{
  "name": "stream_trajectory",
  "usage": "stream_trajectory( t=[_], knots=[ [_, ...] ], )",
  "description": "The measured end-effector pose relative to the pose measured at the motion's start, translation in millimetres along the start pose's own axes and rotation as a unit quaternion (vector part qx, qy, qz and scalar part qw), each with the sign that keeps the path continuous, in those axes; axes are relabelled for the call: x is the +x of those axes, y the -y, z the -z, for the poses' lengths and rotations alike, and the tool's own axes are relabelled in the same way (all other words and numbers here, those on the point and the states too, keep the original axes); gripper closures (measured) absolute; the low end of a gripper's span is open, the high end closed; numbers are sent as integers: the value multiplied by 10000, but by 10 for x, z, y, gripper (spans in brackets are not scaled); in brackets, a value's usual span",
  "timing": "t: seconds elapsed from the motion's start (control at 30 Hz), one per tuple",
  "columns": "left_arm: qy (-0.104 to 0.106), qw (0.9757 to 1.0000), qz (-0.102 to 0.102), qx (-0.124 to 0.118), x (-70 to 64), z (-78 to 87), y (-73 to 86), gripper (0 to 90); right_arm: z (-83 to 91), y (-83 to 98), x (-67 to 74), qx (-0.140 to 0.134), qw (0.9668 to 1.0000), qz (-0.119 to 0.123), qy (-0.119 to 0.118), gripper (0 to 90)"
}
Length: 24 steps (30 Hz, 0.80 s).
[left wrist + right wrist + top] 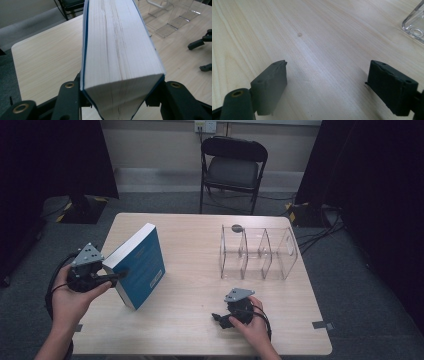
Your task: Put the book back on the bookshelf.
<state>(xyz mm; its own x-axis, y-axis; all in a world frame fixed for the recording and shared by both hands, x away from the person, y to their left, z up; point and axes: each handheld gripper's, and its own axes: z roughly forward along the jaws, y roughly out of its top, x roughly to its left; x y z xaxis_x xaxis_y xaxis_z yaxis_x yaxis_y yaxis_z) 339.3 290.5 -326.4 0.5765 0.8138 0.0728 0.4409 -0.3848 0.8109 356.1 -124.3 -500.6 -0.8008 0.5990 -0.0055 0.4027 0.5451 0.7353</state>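
Note:
A thick blue-covered book (142, 265) stands on edge at the left of the wooden table (200, 320), its white page block (120, 50) facing up. My left gripper (120, 275) grips the book's near end, one jaw pressed on each cover; in the left gripper view the gripper (120, 100) has the book wedged between its pads. My right gripper (220, 319) rests low on the table near the front edge, held in a hand. Its jaws (325, 82) stand wide apart over bare wood with nothing between them. The right gripper (202, 56) also appears far right in the left gripper view.
A clear plastic organizer (257, 252) with three compartments stands at the table's back right, and its corner (414, 25) is close to the right gripper. A black folding chair (232, 165) stands beyond the table. Cables run on the floor at the right.

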Motion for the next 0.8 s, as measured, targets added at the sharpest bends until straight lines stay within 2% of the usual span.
stream_trajectory(
  t=[0.03, 0.1, 0.27, 0.47, 0.53, 0.73, 0.8],
  knots=[
    [-20, 10000, -28, 7, 4, -3, 2, 533, 0, 0, 0, 0, 10000, 1, 3, 148],
    [-45, 10000, 56, -19, 9, -6, 8, 547, -1, 0, 0, -2, 10000, 0, 2, 148],
    [-68, 9999, 104, -5, 15, -40, 7, 547, 0, 0, 1, 0, 10000, -5, -1, 148],
    [-39, 10000, 71, 53, 7, -87, -24, 546, 0, 0, 1, -2, 10000, -5, 5, 148],
    [-9, 9999, 77, 105, 17, -93, -46, 547, 0, 0, 1, -1, 10000, -2, -1, 148],
    [115, 9985, 37, 529, 58, -116, -167, 538, 0, 0, 1, 0, 10000, -4, 2, 148],
    [180, 9979, 115, 611, 77, -132, -205, 529, 0, 1, 1, -2, 10000, -2, 3, 148]
  ],
)
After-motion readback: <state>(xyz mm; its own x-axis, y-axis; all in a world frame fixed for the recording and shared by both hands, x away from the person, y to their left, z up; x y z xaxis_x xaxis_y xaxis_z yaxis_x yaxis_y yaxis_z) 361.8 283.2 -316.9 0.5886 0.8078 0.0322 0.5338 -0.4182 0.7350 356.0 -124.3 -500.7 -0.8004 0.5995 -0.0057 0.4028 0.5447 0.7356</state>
